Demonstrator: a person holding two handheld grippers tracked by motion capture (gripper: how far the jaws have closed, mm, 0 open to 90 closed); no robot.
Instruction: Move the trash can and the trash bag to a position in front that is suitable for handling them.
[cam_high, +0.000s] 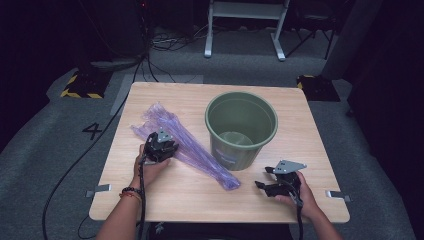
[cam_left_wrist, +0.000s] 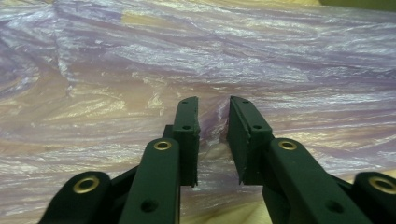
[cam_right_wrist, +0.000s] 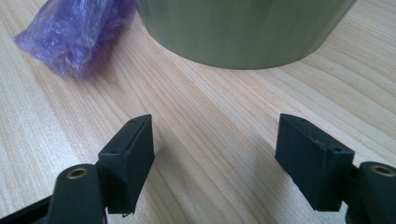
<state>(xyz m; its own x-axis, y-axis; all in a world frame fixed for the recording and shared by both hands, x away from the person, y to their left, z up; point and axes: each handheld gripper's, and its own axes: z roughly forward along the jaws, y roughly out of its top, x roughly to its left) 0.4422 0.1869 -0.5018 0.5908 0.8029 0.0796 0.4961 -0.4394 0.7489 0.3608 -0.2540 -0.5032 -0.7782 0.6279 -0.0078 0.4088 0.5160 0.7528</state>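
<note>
A long, crumpled purple plastic bag (cam_high: 197, 155) lies slantwise on the wooden table (cam_high: 200, 200), left of an upright green bucket (cam_high: 260, 145). My left gripper (cam_high: 160, 145) is down on the bag's middle. In the left gripper view its jaws (cam_left_wrist: 213, 105) stand a narrow gap apart, with a raised ridge of the film (cam_left_wrist: 233, 56) between them and the pads not visibly pressing it. My right gripper (cam_high: 263, 177) rests near the table's front right, wide open (cam_right_wrist: 215, 135) and with nothing between its jaws. It points at the bucket's base (cam_right_wrist: 243, 28) and the bag's bunched end (cam_right_wrist: 74, 32).
The bucket has nothing in it. Bare tabletop lies along the front edge between the two hands. Metal clamps sit on the table's left and right edges. Cables run across the grey floor, and a white frame stands behind the table.
</note>
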